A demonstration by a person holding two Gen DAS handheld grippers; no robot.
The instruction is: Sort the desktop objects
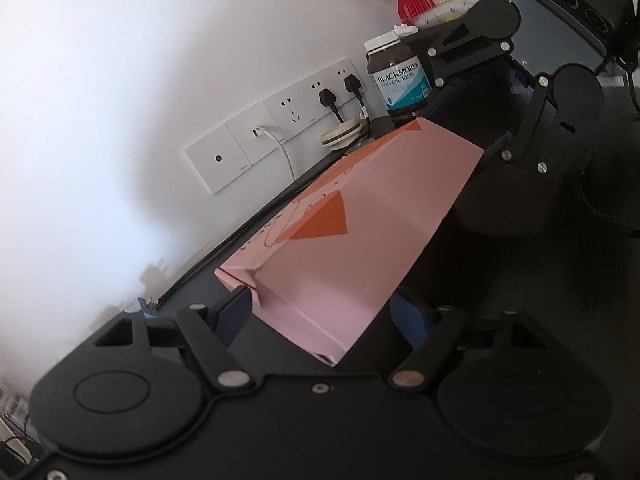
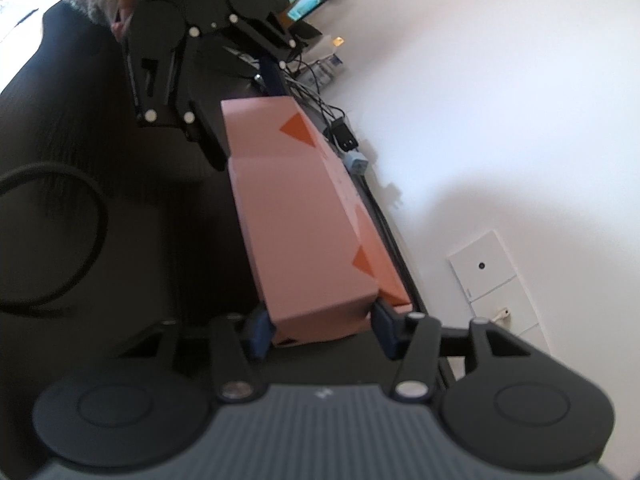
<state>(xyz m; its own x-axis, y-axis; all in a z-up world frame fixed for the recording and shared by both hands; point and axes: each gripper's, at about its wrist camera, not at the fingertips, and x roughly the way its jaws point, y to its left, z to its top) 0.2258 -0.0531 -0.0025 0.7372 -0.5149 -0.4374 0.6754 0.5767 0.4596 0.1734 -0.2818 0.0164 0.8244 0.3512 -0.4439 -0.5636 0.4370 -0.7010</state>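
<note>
I see the pink box (image 1: 360, 216) fill the strip along the wall (image 1: 120, 100), so no gripper passes between them. At its far end the bottle (image 1: 398, 76) stands just beside, blocking there, with plugs (image 1: 340, 98) and cables behind. On the other side, the dark desk (image 1: 500, 280) is open.

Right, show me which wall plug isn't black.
The white plug with the white cable, in the wall plate second from the left. The two black plugs sit together further right, nearer the brown bottle.
</note>
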